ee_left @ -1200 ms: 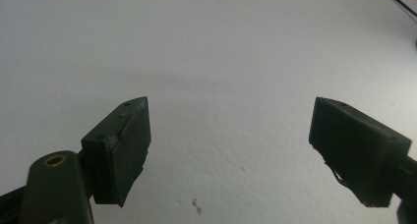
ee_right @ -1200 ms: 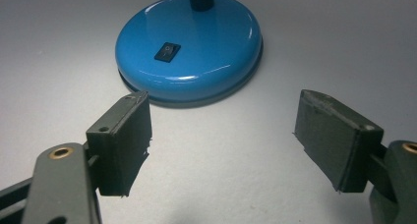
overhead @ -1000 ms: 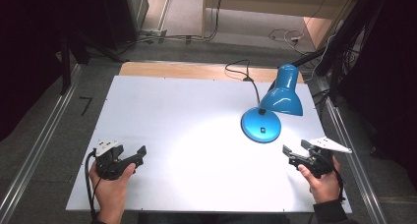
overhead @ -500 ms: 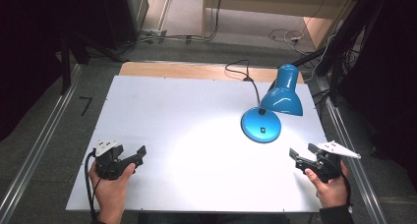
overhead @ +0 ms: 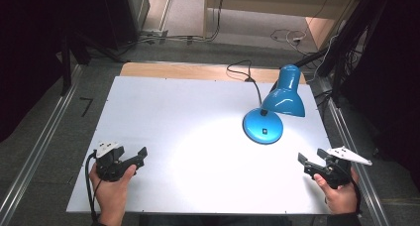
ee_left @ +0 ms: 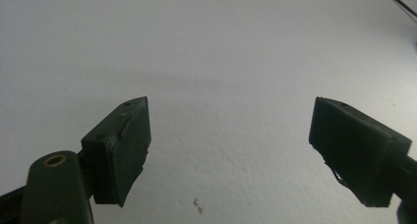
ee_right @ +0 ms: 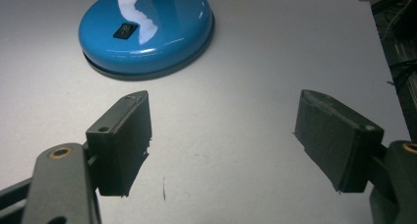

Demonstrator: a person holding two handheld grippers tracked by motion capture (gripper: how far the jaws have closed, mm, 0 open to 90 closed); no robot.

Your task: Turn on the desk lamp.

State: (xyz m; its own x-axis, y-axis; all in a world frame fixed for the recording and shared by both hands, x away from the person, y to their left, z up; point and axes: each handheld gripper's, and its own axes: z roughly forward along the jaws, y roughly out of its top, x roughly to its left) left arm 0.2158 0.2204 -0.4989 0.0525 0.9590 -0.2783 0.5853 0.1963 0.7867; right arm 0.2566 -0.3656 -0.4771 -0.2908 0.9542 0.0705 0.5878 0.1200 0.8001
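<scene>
A white bench (overhead: 198,117) is seen from the high view, with a strip of bare wood along its far edge. On its right far part a blue desk lamp (overhead: 277,107) is placed. The lamp is switched on, and a bright pool of light is thrown on the bench in front of it. The round base (overhead: 262,127) of the lamp lies flat on the bench, and a small black switch (ee_right: 125,30) is set in the top of it. The shade (overhead: 285,94) is tilted over the base and is turned toward the near side. A black cable (overhead: 246,72) is led from the lamp over the far edge of the bench.

The left tongs (overhead: 141,156) are held in the left hand (overhead: 111,189) at the near left corner of the bench, well apart from the lamp. In the left gripper view the left tongs are shown with the two black jaws wide apart, and nothing is held between them; only the white surface with a small dark mark (ee_left: 196,204) is seen under them.

The right tongs (overhead: 303,162) are held in the right hand (overhead: 339,194) at the near right corner, near the lamp base but not touching it. A grey three-cornered plate (overhead: 346,154) is carried on top of them. In the right gripper view the jaws are also spread wide with nothing between them, and the blue base is seen just beyond the left jaw
</scene>
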